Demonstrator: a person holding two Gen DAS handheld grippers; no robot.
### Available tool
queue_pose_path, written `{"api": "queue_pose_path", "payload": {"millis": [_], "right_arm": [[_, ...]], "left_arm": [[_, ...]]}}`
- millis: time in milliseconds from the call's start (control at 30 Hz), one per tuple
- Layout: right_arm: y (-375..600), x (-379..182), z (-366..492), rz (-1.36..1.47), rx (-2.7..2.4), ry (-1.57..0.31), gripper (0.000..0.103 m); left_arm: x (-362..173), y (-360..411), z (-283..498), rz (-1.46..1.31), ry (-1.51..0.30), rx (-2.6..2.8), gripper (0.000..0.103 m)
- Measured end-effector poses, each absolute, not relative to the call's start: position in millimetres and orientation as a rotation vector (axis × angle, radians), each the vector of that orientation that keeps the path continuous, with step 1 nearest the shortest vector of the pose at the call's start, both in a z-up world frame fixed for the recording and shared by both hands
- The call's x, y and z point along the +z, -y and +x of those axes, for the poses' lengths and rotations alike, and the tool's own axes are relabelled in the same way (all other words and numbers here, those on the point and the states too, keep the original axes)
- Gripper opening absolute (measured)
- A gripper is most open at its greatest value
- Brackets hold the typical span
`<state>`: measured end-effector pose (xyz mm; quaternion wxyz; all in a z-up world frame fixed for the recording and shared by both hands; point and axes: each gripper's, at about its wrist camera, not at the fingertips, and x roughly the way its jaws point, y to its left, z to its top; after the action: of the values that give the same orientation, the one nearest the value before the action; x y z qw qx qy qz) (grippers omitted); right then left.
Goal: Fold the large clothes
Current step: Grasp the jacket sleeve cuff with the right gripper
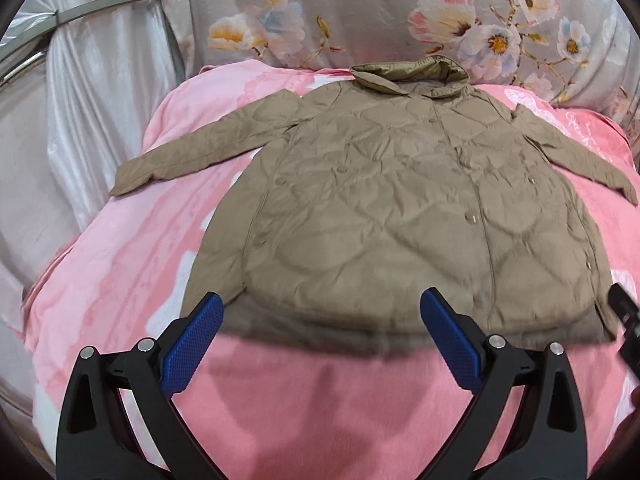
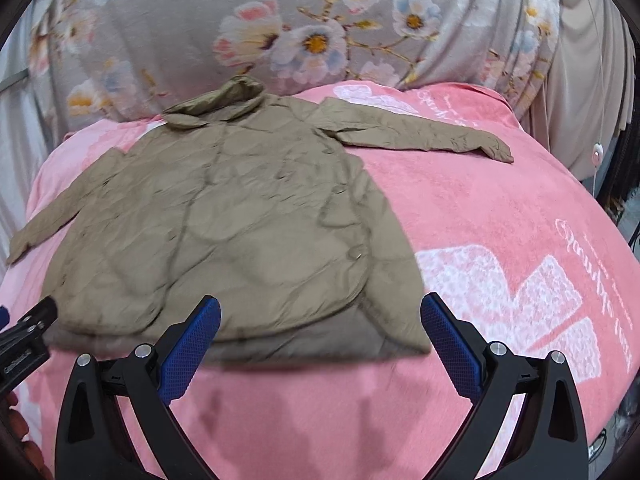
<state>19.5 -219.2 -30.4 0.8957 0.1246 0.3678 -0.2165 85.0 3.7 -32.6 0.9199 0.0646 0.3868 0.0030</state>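
A tan quilted coat (image 1: 400, 216) lies flat and face up on a pink blanket (image 1: 120, 264), collar at the far end, both sleeves spread out to the sides. It also shows in the right wrist view (image 2: 224, 224). My left gripper (image 1: 320, 312) is open and empty, hovering just above the coat's near hem. My right gripper (image 2: 320, 316) is open and empty over the hem's right corner. The right gripper's tip shows at the edge of the left wrist view (image 1: 626, 316), and the left gripper's tip shows in the right wrist view (image 2: 28, 328).
A grey floral quilt (image 1: 360, 12) is piled behind the coat's collar. Shiny silver fabric (image 1: 88, 92) hangs at the left. The pink blanket (image 2: 500, 248) stretches to the right of the coat, with white print on it. A beige curtain (image 2: 588, 80) hangs at the far right.
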Motion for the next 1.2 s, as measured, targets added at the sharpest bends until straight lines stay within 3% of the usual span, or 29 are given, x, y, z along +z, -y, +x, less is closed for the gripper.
{"api": "queue_pose_path", "payload": {"millis": [467, 767, 800, 900, 1067, 1200], "right_arm": [[520.1, -63.9, 110.8, 0.681, -0.635, -0.617, 0.098], [610.8, -87.4, 154.9, 0.705, -0.713, -0.624, 0.097], [616.3, -90.9, 154.5, 0.727, -0.72, -0.623, 0.094], [634.3, -101.0, 157.7, 0.812, -0.735, -0.614, 0.067], [635.3, -85.7, 168.4, 0.772, -0.767, -0.56, 0.012], [592.9, -36.0, 194.2, 0.572, -0.717, -0.485, 0.007]], "left_arm": [[-40.8, 21.4, 194.1, 0.2, -0.809, 0.041, 0.097], [-64.3, 25.0, 241.7, 0.229, -0.829, 0.091, 0.097], [-68.2, 24.2, 245.1, 0.226, -0.836, 0.098, 0.097], [-77.1, 17.9, 251.1, 0.208, -0.851, 0.128, 0.097], [-83.3, 5.4, 256.7, 0.18, -0.87, 0.157, 0.097], [-80.3, -3.3, 256.8, 0.167, -0.864, 0.175, 0.097]]}}
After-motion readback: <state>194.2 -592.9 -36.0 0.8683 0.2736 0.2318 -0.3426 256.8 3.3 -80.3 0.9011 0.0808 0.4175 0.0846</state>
